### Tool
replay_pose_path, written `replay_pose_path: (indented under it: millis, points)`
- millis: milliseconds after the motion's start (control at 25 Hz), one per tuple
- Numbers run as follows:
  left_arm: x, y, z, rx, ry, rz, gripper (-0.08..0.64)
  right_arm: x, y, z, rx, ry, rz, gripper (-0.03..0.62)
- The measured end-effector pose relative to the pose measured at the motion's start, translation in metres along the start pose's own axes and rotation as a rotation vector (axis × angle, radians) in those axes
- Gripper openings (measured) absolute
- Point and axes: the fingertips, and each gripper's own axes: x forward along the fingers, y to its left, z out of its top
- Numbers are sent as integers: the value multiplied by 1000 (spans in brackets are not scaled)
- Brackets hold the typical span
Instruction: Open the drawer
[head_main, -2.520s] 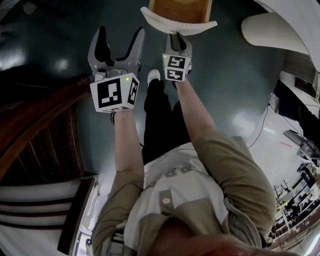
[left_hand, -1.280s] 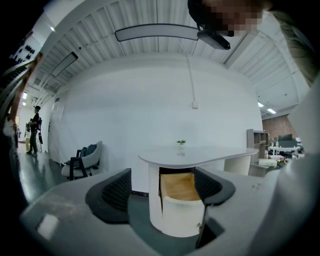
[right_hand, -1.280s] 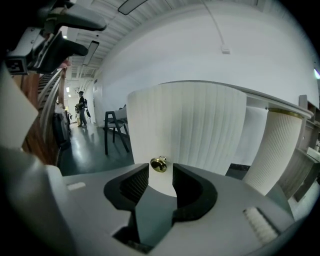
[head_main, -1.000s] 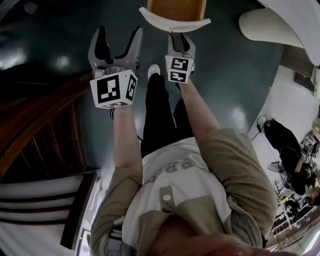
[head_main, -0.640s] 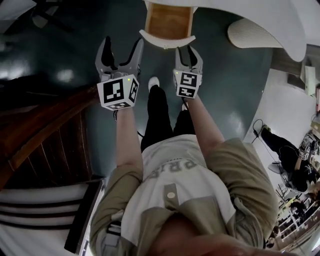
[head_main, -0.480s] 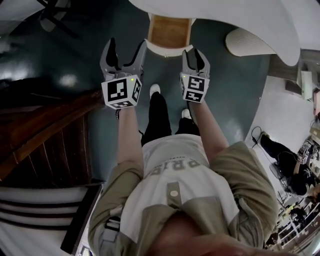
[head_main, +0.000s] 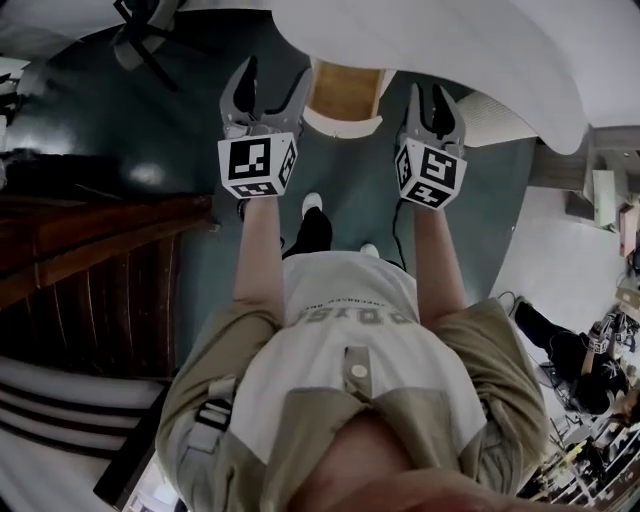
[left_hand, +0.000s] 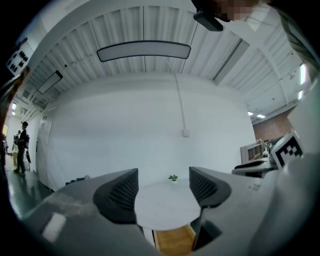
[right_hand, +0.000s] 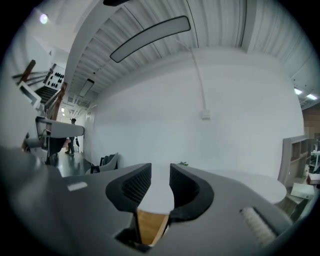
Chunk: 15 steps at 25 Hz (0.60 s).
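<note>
The drawer hangs pulled out under the round white table, its wooden inside showing behind a curved white front. Both grippers are held up level, clear of it. My left gripper is to the left of the drawer, open wide; its jaws have just been closing a little with nothing between them. My right gripper is to the right, jaws apart by a narrow gap and also just closing on nothing. Between the jaws of the left gripper lie the table top and drawer. The right gripper frames the drawer too.
A dark wooden stair rail runs along the left. A white ribbed seat stands right of the drawer, a black chair at the far left. A small plant sits on the table. A person stands far off.
Both grippers have risen well above the floor. The right one has come away from the drawer's white front and moved right. The drawer stays pulled out.
</note>
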Motion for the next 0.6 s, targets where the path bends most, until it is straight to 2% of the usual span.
replay_pose_path:
  millis: [120,200,240,360,600]
  points:
    - [-9,-6,7,13,7,15,252,-11,-10,22,3,-22,-19,74]
    - [-13,-6,10,20,3,31,126,-15,-14,30,-2,-25,-23,18]
    - [-15,-7,11,20,-1,32,92,-17,-15,34,-9,-25,-25,5]
    - [-17,-8,13,19,-9,18,12,-20,-15,43,-24,-37,-31,5]
    - [-19,-7,22,13,-35,6,5,-26,-15,57,-23,-79,-51,3]
